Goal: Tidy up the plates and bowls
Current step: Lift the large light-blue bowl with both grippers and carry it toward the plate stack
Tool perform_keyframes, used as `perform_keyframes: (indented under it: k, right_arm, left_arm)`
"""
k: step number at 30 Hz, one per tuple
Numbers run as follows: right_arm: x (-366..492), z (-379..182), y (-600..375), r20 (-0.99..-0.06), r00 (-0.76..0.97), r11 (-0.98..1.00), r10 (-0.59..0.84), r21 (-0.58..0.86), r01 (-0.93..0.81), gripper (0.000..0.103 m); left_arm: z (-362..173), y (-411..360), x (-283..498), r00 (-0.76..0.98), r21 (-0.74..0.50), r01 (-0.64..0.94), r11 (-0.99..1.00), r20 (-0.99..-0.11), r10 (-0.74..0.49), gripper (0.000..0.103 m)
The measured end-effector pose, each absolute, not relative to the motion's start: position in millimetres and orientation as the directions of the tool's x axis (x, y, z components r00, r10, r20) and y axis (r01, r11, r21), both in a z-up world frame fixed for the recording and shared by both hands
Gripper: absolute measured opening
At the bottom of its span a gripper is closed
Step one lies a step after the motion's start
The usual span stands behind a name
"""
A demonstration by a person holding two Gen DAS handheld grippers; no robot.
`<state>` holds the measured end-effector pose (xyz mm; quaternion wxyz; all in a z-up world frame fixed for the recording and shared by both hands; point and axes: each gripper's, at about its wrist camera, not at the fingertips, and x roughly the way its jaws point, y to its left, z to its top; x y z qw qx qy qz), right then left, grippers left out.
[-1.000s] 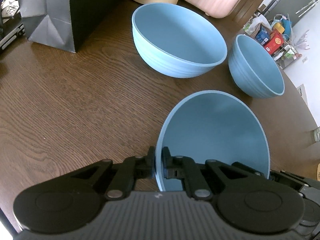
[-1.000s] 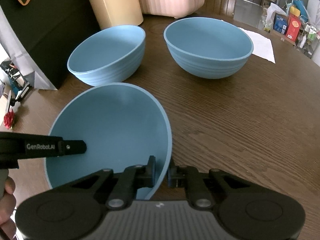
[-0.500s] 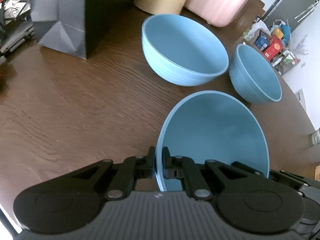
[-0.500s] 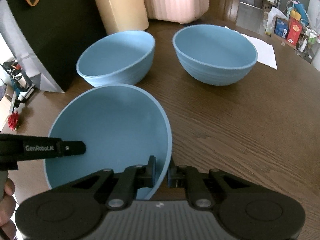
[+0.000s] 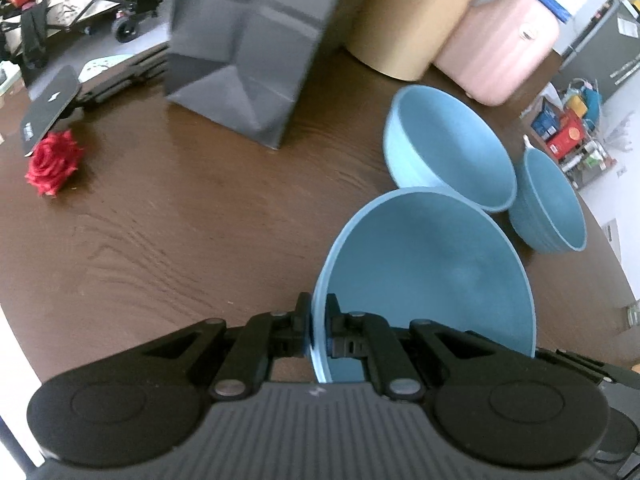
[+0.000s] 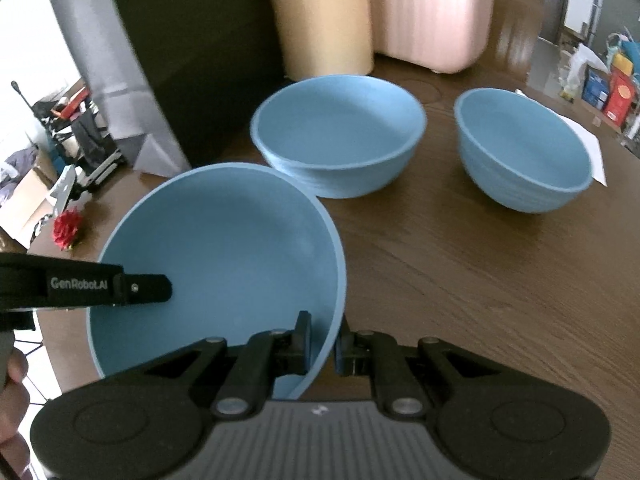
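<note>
Both grippers hold one large blue bowl (image 5: 432,272) above the brown table. My left gripper (image 5: 318,322) is shut on its left rim. My right gripper (image 6: 322,336) is shut on its right rim; the bowl (image 6: 224,256) fills the lower left of the right wrist view, and the left gripper's finger (image 6: 104,286) shows at its far rim. Two more blue bowls stand on the table beyond it: a middle bowl (image 5: 448,156) (image 6: 340,136) and a right bowl (image 5: 552,200) (image 6: 524,156).
A black paper bag (image 5: 248,40) (image 6: 192,48), a tan canister (image 5: 408,16) (image 6: 324,16) and a pink container (image 5: 500,44) (image 6: 432,12) stand at the back of the table (image 5: 160,200). A red rose (image 5: 54,162) lies at the left edge. White paper (image 6: 592,148) lies at the right.
The held bowl and both grippers have moved up and back from the two standing bowls, which now look smaller and farther. The rose and table's left edge have come into view.
</note>
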<state>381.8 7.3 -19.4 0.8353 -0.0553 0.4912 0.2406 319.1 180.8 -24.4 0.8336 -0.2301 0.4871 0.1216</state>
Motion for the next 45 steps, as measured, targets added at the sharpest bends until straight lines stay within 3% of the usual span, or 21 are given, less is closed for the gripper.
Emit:
perform_keyframes:
  k: [13,45]
  right_arm:
    - [374,-29,49,-0.851,0.379,0.858,0.363,0.147,-0.492,0.011]
    - [351,-44,57,-0.837,0.393,0.842,0.381,0.138,-0.522,0.011]
  left_arm:
    - [-34,226,303,0.491,-0.278,-0.481,0.831,-0.871,-0.007,0.008]
    - [-49,233,275,0.491,-0.283,-0.48,0.83,-0.871,-0.013,0.008]
